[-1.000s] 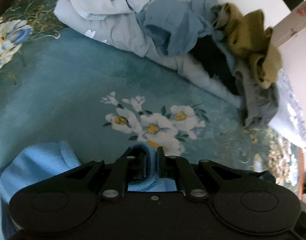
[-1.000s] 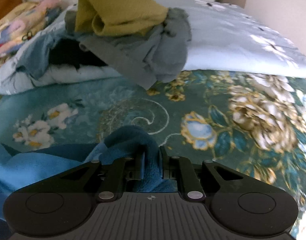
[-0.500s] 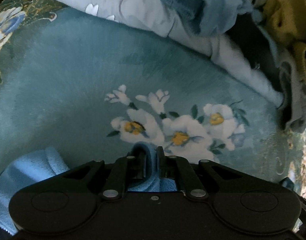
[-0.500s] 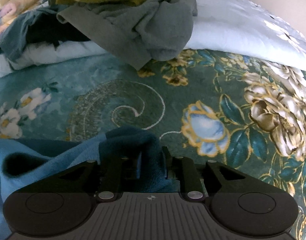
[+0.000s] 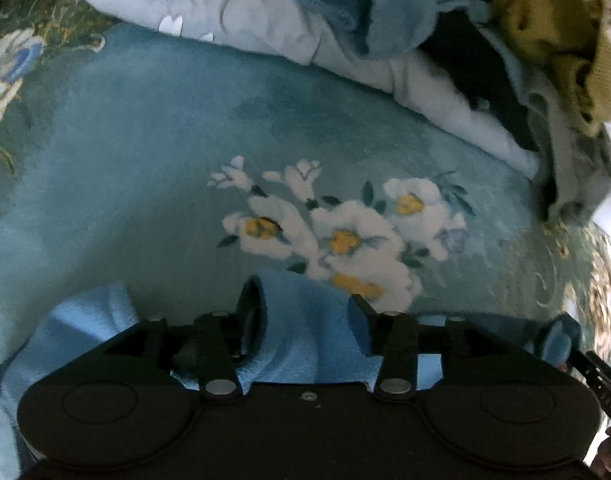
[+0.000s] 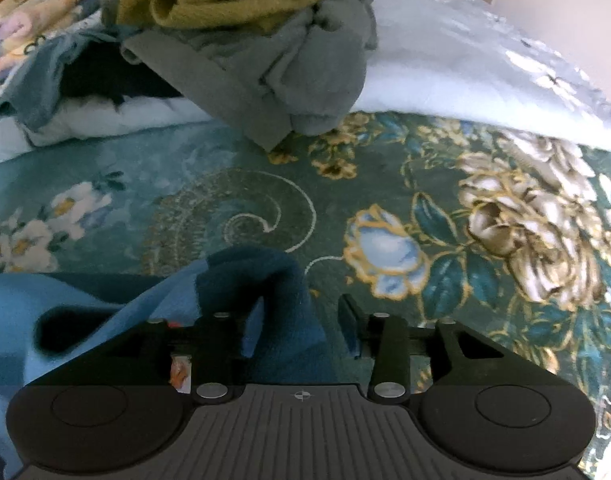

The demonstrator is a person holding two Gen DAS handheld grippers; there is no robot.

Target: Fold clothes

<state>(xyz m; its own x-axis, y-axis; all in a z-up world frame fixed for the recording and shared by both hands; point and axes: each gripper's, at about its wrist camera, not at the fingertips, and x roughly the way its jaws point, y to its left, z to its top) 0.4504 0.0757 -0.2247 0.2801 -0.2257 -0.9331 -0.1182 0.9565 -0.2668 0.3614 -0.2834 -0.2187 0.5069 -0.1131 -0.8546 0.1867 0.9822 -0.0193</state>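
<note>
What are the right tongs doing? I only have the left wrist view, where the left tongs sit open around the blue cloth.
Observer: The right tongs are open as well, jaws standing apart.
Operator: Is any cloth between them?
Observer: Yes. A dark fold of the blue cloth rises between them, nearer the finger on the picture's left.
Operator: What lies to the right of them?
Observer: The floral blanket, which has a large cream and gold flower printed there.
</note>
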